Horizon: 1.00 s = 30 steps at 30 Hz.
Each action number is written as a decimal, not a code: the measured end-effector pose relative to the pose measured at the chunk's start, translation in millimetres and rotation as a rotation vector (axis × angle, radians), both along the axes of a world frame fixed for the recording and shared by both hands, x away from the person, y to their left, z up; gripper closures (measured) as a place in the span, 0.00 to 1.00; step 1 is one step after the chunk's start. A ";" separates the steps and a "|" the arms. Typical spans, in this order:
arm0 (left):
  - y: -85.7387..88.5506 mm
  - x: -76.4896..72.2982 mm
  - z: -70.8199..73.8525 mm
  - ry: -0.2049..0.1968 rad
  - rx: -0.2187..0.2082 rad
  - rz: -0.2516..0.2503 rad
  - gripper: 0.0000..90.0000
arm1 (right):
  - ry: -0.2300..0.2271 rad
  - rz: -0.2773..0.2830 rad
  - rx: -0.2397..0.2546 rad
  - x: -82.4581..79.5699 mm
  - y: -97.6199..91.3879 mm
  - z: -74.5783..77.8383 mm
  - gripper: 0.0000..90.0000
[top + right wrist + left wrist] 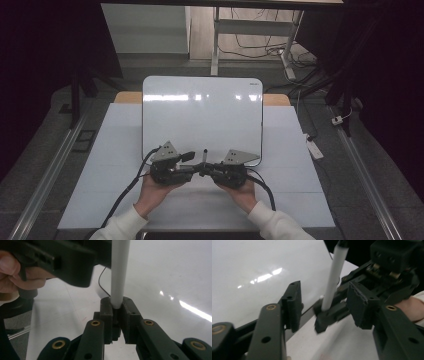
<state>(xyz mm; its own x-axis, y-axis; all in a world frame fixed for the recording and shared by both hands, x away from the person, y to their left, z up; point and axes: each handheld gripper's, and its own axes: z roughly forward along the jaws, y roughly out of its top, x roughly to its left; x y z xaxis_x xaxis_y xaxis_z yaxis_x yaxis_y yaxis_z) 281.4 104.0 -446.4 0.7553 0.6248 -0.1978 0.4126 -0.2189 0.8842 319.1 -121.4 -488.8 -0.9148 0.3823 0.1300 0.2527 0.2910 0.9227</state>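
Note:
A white marker [204, 157] with a dark cap stands upright over the near edge of the whiteboard [202, 112]. My right gripper [207, 169] is shut on the marker's lower end; in the right gripper view its jaws [117, 307] clamp the white barrel [120, 270]. My left gripper [192, 163] faces it from the left, close by. In the left gripper view the barrel [335, 275] rises between my left gripper's [326, 303] parted jaws, and the pads [293, 305] stand apart from it. The right gripper's jaws [324, 316] hold the barrel's base there.
The whiteboard lies on a white-covered table [115, 165], glossy with light reflections. Both hands [155, 192] rest at the table's near side, cables trailing back. Beyond the table are desk legs [216, 45], floor cables and a power strip [315, 148] at the right.

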 end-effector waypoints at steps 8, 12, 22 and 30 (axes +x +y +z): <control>-9.7 4.5 -4.2 0.001 0.057 -0.013 0.85 | 0.007 0.002 0.020 -3.5 6.0 0.3 0.89; -8.9 4.2 -3.7 -0.008 0.075 0.002 0.90 | 0.042 0.003 0.041 -2.5 6.1 -1.2 0.89; 28.1 3.2 11.4 -0.033 0.185 0.128 0.90 | 0.046 0.016 0.047 -10.7 5.3 1.1 0.64; 83.4 8.5 16.5 0.012 0.243 0.312 0.90 | 0.056 -0.064 0.046 -14.6 -49.7 5.6 0.60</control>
<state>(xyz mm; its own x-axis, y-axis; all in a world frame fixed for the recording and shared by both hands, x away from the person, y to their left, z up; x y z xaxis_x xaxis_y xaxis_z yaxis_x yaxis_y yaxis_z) 289.9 187.4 -429.8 0.5200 0.8539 -0.0234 0.5022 -0.2834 0.8170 304.5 -171.1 -483.2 -0.8795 0.4321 0.1993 0.3214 0.2304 0.9185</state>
